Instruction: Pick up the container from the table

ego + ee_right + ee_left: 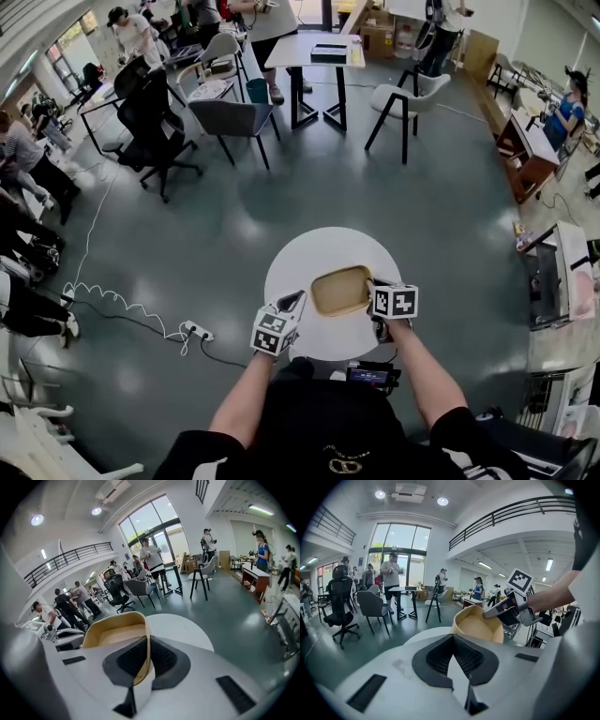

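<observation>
Gripping the tan container (340,290) by its right-hand wall, our right gripper (147,644) is clenched on it, the thin wall pinched between the dark pads (165,656) (that gripper's own view shows it plainly). The container is over the round white surface (305,255), near our edge, tipped so its open side faces our left gripper (452,638); we cannot tell whether its base touches the surface. Our left gripper is closed on nothing, jaws meeting at the tips, just beside the container's left edge. Chairs (230,117) stand well beyond on the grey floor.
</observation>
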The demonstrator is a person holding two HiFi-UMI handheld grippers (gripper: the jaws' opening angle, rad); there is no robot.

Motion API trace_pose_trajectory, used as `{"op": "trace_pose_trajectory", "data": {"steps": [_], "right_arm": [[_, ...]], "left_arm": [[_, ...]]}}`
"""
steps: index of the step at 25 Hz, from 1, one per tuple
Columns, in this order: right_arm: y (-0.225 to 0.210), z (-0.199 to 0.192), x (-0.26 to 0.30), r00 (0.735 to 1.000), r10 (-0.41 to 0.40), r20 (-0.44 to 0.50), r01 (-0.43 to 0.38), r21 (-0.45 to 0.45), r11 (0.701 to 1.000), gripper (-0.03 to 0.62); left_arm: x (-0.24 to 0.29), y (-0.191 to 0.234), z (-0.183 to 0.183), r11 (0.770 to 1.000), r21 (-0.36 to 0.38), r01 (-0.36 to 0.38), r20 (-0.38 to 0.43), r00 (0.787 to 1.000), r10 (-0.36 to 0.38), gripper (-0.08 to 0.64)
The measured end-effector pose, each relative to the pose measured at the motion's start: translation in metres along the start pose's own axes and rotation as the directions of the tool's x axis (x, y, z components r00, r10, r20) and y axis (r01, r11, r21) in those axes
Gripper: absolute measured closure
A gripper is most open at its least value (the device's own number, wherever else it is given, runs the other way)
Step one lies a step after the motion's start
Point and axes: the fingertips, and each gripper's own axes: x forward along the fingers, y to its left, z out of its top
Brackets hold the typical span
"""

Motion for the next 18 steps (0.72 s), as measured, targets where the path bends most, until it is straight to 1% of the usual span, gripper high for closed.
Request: {"op": "trace_pose_trajectory", "data": {"steps": [4, 7, 11, 14, 18], "right_arm": [[-0.001, -0.003, -0.014, 1.000, 0.012, 0.008, -0.012, 0.005, 1.000, 0.518], [0.003, -0.013, -0.023, 0.999, 0.033, 0.000, -0.033, 0.001, 0.999, 0.518], [0.008, -0.025, -0.028, 0.999, 0.051, -0.010, -0.051, 0.003, 0.999, 0.518], [0.014, -0.036, -0.035, 0.998, 0.055, -0.015, -0.055, 0.017, 0.998, 0.518], [0.020, -0.043, -0.045, 0.999, 0.046, -0.007, -0.046, 0.023, 0.999, 0.518]], "left_arm": [[-0.010, -0.016, 0.000, 1.000, -0.005, -0.026, 0.013, 1.000, 0.027, 0.561], [-0.020, -0.030, -0.006, 0.999, -0.020, -0.041, 0.017, 0.999, 0.041, 0.561], [-0.030, -0.046, -0.019, 0.999, -0.021, -0.026, 0.009, 1.000, 0.026, 0.561], [-0.043, -0.047, -0.028, 1.000, -0.023, -0.020, 0.000, 1.000, 0.020, 0.561], [-0.056, -0.047, -0.024, 1.000, -0.026, -0.017, 0.027, 0.999, 0.018, 0.561]]}}
